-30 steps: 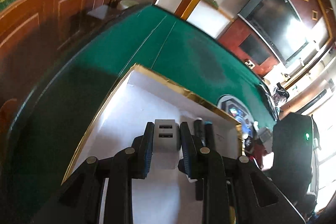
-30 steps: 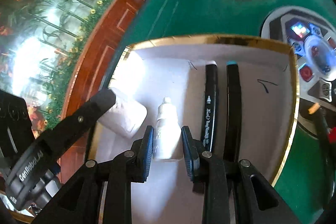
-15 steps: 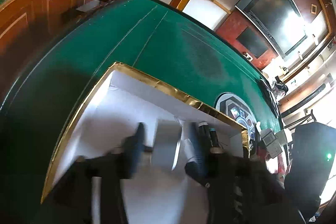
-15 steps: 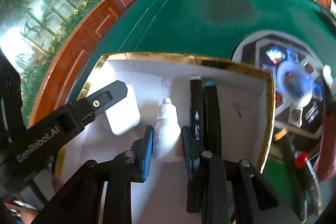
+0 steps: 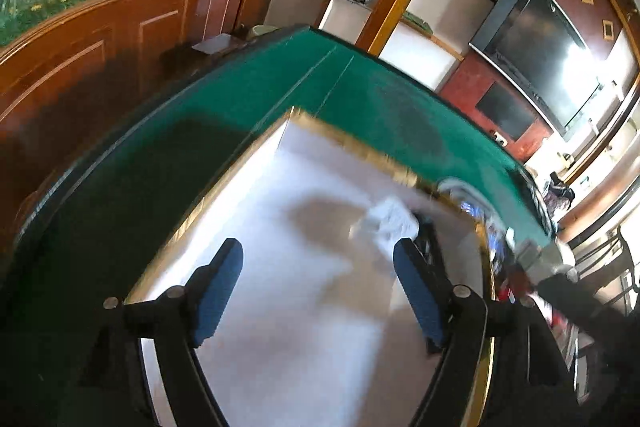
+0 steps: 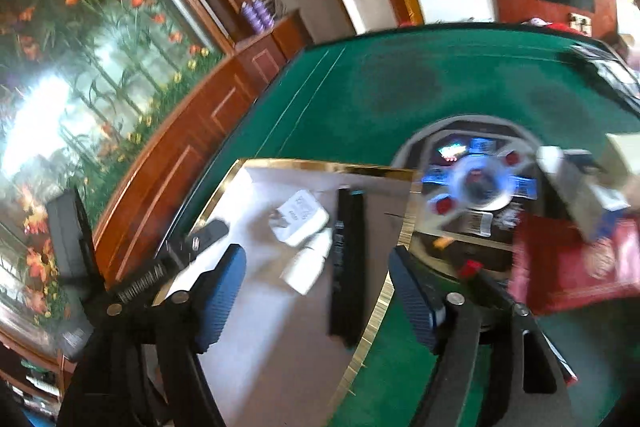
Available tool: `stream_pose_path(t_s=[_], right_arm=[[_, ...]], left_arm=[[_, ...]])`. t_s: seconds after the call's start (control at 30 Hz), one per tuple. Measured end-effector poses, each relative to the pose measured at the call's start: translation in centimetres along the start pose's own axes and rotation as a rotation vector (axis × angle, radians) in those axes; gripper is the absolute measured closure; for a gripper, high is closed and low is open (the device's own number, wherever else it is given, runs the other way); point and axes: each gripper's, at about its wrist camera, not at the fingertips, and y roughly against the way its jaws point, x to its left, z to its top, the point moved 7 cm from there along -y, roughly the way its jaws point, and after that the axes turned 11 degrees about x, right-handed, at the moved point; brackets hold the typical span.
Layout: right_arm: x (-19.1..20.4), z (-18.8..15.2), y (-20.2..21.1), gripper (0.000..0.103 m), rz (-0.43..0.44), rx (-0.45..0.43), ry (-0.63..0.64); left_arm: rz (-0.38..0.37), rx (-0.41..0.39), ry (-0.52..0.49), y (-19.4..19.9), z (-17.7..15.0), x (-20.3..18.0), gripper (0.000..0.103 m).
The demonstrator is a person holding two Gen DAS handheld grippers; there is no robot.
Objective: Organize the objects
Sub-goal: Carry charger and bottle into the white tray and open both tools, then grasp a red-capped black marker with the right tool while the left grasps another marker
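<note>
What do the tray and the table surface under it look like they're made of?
The tray looks like white card or plastic, matte inside, edged with a shiny gold foil-like rim that glints in the light. The table surface looks like green felt: flat, dull, no reflections, with faint darker patches. Motion blur leaves the tray's base material uncertain.

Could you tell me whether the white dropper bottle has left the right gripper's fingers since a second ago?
Yes. The right gripper is now open and empty; the dropper bottle lies in the gold-rimmed tray, between the white charger and the black markers.
</note>
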Motion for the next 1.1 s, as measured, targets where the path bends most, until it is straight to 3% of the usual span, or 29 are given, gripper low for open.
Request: stream_pose_path(t_s=[0.17,0.43,0.53,0.6,0.7,0.77,0.97,1.1], right_arm=[[-4.0,-1.7,3.8,0.023,0.024,-0.041,-0.094],[-12.2,-5.5,6.9,0.018,-0.051,-0.027,-0.189],[-14.4,-6.5,7.6,0.018,-0.06,-0.032,-0.214],[-15.8,-6.9,8.2,0.018,-0.06,-0.044,-0.233],[-17.2,-7.2,7.9,0.018,-0.053,-0.022,-0.255],[-17.3,-7.4,7.1,0.018,-0.056,0.005,-0.254],[-16.4,-8.1,4.6,0.019,-0.171,0.078,-0.109],[-15.2,-7.6,4.1,0.02,-0.221,0.076,-0.021]], left_arm=[[-0.025,0.063,0.063,0.0,-2.4,1.5,0.026],[-0.095,0.066,0.111,1.8,-3.7,2.0,0.026],[-0.133,0.0,0.038,5.1,-3.5,-0.8,0.024],[-0.182,-0.029,-0.028,7.3,-4.3,-3.8,0.016],[-0.252,-0.043,-0.097,8.9,-6.0,-8.2,0.013],[-0.288,-0.03,-0.154,8.8,-7.7,-11.1,0.013],[-0.267,0.048,-0.343,5.5,-13.0,-17.1,0.013],[-0.262,0.146,-0.339,2.6,-14.7,-18.0,0.013]])
